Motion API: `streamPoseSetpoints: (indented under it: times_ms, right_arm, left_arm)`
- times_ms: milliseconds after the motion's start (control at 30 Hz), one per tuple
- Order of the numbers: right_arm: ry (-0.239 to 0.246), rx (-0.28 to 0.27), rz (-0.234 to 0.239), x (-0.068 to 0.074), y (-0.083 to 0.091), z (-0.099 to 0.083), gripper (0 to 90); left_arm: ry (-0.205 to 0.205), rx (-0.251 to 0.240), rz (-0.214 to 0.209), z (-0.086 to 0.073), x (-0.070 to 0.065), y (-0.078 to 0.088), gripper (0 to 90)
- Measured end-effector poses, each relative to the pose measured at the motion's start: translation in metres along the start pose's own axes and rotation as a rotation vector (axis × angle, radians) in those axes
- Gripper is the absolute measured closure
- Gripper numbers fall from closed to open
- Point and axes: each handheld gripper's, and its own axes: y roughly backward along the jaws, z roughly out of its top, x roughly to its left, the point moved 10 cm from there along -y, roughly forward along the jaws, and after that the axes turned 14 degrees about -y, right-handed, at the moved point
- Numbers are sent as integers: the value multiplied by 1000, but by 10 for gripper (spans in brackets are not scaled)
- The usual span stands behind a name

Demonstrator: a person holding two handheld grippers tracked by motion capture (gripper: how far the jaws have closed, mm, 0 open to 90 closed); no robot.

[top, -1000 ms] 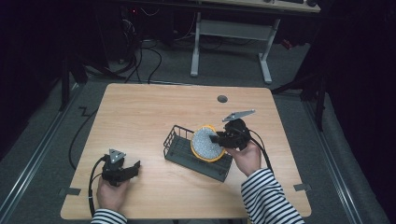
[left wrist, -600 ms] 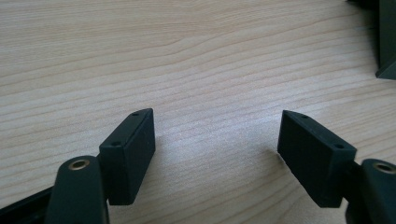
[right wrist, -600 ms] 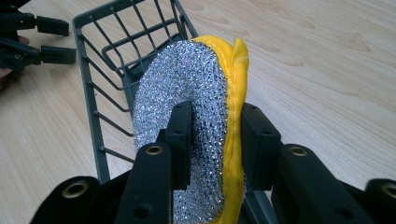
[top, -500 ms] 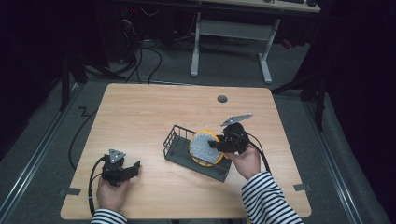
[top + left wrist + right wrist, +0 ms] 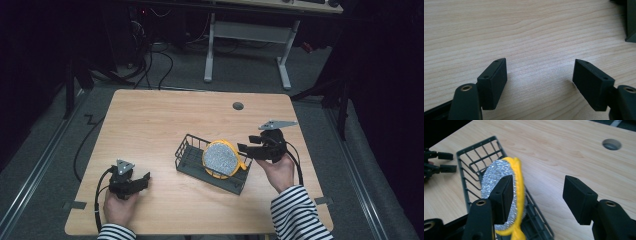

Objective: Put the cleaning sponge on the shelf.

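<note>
Watch the yellow-rimmed silver scouring pad [image 5: 222, 159]: it stands on edge inside the dark wire basket [image 5: 192, 150], leaning on the basket's right end wall, so a brush from your jaw as you pull away could tip it flat or over the rim. Your right gripper [image 5: 250, 146] sits just right of the basket; its jaws have just been opening and now stand wide with nothing between them, the pad just outside one jaw. Your left gripper [image 5: 142, 179], well left of the basket, is spread wide over bare table [image 5: 150, 115], holding nothing.
</note>
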Motion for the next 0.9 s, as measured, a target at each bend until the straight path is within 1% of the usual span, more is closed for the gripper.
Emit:
streamPoseSetpoints:
  times_ms: [33, 100, 133, 233, 267, 400, 467, 500, 567, 600, 700, 733, 800, 833, 900]
  right_arm:
    - [-11, -9, -12, -7, 6, 0, 420]
    - [-15, -16, -25, -14, 10, 0, 420]
    - [-15, -16, -25, -14, 10, 0, 420]
    - [-32, -24, -52, -27, 19, -1, 421]
    - [-40, -32, -54, -30, 22, -1, 424]
    - [-91, -52, -72, -49, 32, -10, 425]
    - [-111, -70, -68, -55, 36, -13, 428]
    - [-130, -70, -77, -62, 39, -18, 434]
    - [-131, -72, -80, -65, 40, -19, 441]
    - [-139, -81, -82, -69, 42, -22, 446]
    - [-143, -99, -94, -77, 44, -29, 446]
    - [-142, -113, -106, -83, 44, -36, 446]
    - [-146, -112, -115, -86, 43, -40, 446]
    - [-148, -111, -137, -93, 41, -50, 445]
    - [-152, -116, -149, -98, 38, -58, 438]
  left_arm:
    - [-1, 1, -1, 0, 0, 0, 282]
    - [0, 0, 0, 0, 0, 0, 282]
    - [0, 0, -1, 0, 0, 0, 282]
    - [0, 0, 0, 0, 0, 0, 282]
    - [1, 0, 0, 0, 0, 0, 283]
    - [2, 0, -3, 0, 0, 0, 282]
    - [3, -1, -3, 0, 0, 0, 282]
    - [2, 0, -2, 0, 0, 0, 283]
    - [2, 0, -3, 0, 0, 0, 283]
    - [2, 0, -2, 0, 0, 0, 283]
    - [2, -1, -1, 0, 0, 0, 283]
    - [2, -1, -2, 0, 0, 0, 283]
    - [3, -1, -2, 0, 0, 0, 283]
    - [3, -1, -2, 0, 0, 0, 283]
    - [4, -1, -2, 0, 0, 0, 283]
